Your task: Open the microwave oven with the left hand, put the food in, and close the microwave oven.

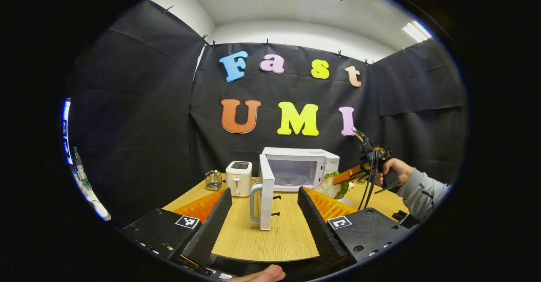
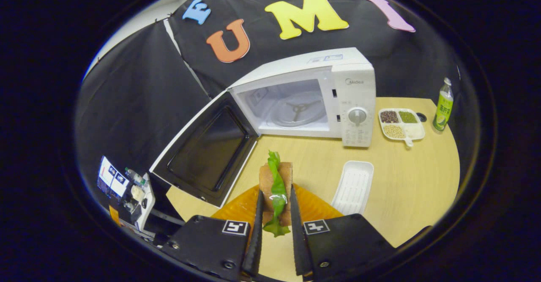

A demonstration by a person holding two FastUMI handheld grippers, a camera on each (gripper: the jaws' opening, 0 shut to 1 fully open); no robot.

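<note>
Microwave stands at the table's back edge, door swung fully out leftward, cavity unobstructed. Right gripper is clamped on the sandwich, held above the table before the opening. Left gripper hangs released, fingers wide, facing the door edge. White tray, sectioned bean dish, bottle occupy the right side; toaster stands left.

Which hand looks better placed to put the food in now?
The right. Its gripper already clamps the sandwich, facing the microwave whose door is swung open. The left gripper is open, holding nothing.
</note>
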